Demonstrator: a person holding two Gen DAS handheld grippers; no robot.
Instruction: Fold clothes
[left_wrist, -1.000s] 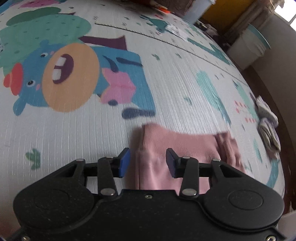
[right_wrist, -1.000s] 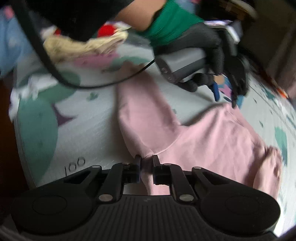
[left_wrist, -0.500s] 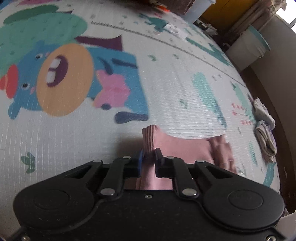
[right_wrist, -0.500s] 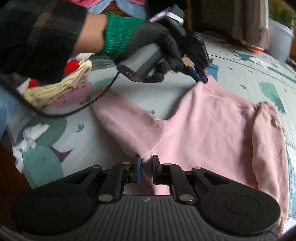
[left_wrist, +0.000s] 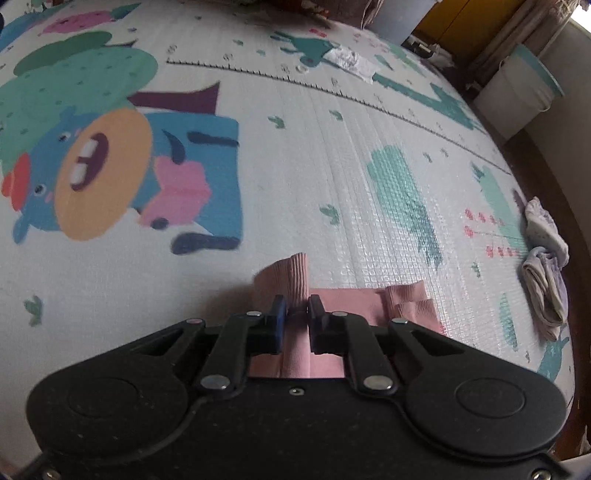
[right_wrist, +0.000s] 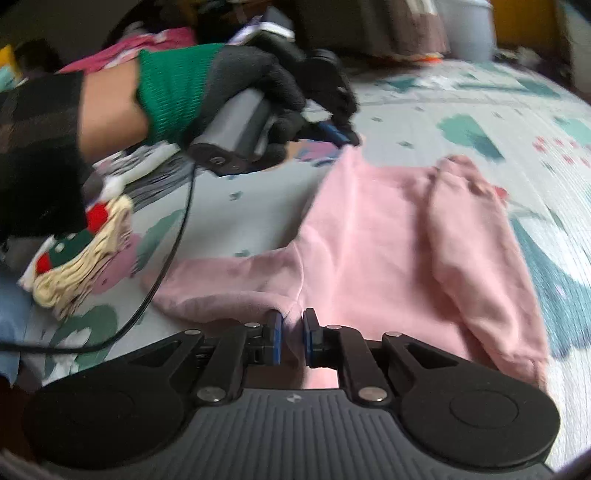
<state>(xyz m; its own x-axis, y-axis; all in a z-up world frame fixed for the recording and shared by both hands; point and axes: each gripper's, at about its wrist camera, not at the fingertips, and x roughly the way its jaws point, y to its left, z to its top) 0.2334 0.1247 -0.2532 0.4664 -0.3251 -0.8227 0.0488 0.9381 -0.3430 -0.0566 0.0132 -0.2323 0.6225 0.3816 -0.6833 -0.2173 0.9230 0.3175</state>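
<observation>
Garment: a pink sweatshirt (right_wrist: 388, 258) lies spread on the play mat (left_wrist: 332, 166), one sleeve folded over its far side, the other sleeve trailing toward the near edge.
Left gripper: the left gripper (left_wrist: 294, 310) has just been closing and now pinches the ribbed hem corner (left_wrist: 291, 273) between narrow jaws; in the right wrist view the gloved hand (right_wrist: 258, 85) carries it at the sweatshirt's far corner.
Right gripper: the right gripper (right_wrist: 291, 326) is clamped narrowly on a pinch of fabric where sleeve meets body.
Step, as I judge it: both corners held, ready to carry one side across for a fold.
Risk, slipping: each pinch takes only a thin bit of cloth; a quick pull could drag it out of the pads.
Risk, bunching: uneven lifting by the two hands would skew the fold, and the loose sleeve could tuck under.
Risk, cable: the black cable (right_wrist: 173, 236) hangs near the trailing sleeve and might snag it.
Open room: broad bare mat beyond the hem.
Edges: folded socks (left_wrist: 545, 280) sit near the mat's right edge; a cream knitted item (right_wrist: 81, 266) lies just beside the sleeve's side.
</observation>
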